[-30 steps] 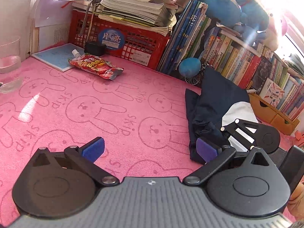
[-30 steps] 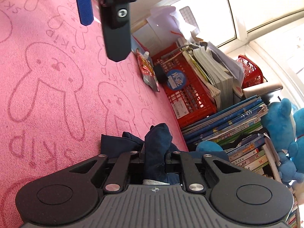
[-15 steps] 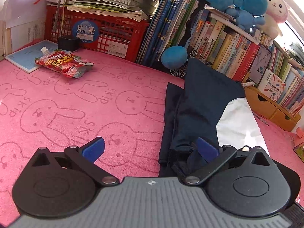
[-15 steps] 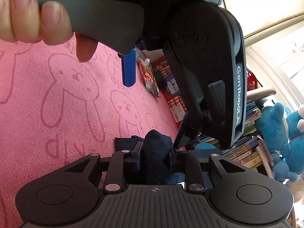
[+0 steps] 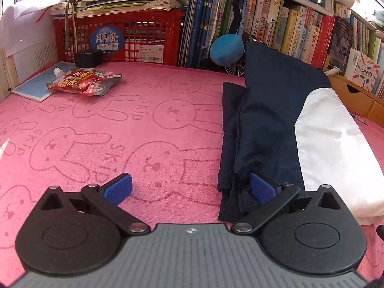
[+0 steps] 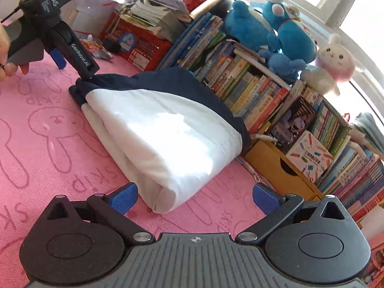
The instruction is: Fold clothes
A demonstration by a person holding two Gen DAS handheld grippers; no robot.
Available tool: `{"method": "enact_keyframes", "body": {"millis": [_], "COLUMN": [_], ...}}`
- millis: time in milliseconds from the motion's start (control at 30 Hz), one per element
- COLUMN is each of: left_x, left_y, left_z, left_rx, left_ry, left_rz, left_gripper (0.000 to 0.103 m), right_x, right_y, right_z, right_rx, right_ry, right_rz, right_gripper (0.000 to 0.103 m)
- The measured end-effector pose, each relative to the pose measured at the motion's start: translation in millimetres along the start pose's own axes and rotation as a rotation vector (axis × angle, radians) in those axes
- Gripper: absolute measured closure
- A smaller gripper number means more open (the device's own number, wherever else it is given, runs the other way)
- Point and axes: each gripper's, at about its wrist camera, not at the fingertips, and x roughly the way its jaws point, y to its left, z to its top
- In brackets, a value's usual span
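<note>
Navy-white garment [image 6: 163,129] half-folded on pink desk [image 5: 96,144]; left claw [image 5: 189,188] and right claw [image 6: 194,198] both apart; next: regrip near hem, fold across.

The cloth [image 5: 100,129] on the bench was pink, printed with darker outlined rabbits and "SKIP" lettering. The garment [image 6: 158,124] was navy and white. Both tongs [image 5: 189,187] [image 6: 194,198] were black with blue pads [image 5: 118,187]. The crate [image 5: 148,36] was red, the pouch [image 5: 84,82] red and silver, the plush toys [image 6: 268,31] blue.
</note>
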Motion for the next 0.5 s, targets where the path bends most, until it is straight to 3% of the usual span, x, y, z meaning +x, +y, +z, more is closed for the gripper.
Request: {"method": "enact_keyframes", "body": {"millis": [400, 467, 500], "left_x": [3.5, 3.4, 3.0], "left_y": [-4.0, -4.3, -4.7], "left_z": [-4.5, -4.5, -4.5], "left_rx": [0.031, 0.031, 0.033], "left_ry": [-0.017, -0.016, -0.015], "left_rz": [0.029, 0.028, 0.026], "left_gripper": [0.0, 0.0, 0.0], "right_x": [43.3, 50.9, 54.7], "right_y": [-35.7, -40.8, -43.3], "right_z": [4.3, 5.3, 5.8], "right_rx": [0.435, 0.503, 0.538], "right_ry": [0.133, 0.153, 0.163], "right_rz": [0.128, 0.151, 0.163], "right_gripper": [0.0, 0.003, 0.011]}}
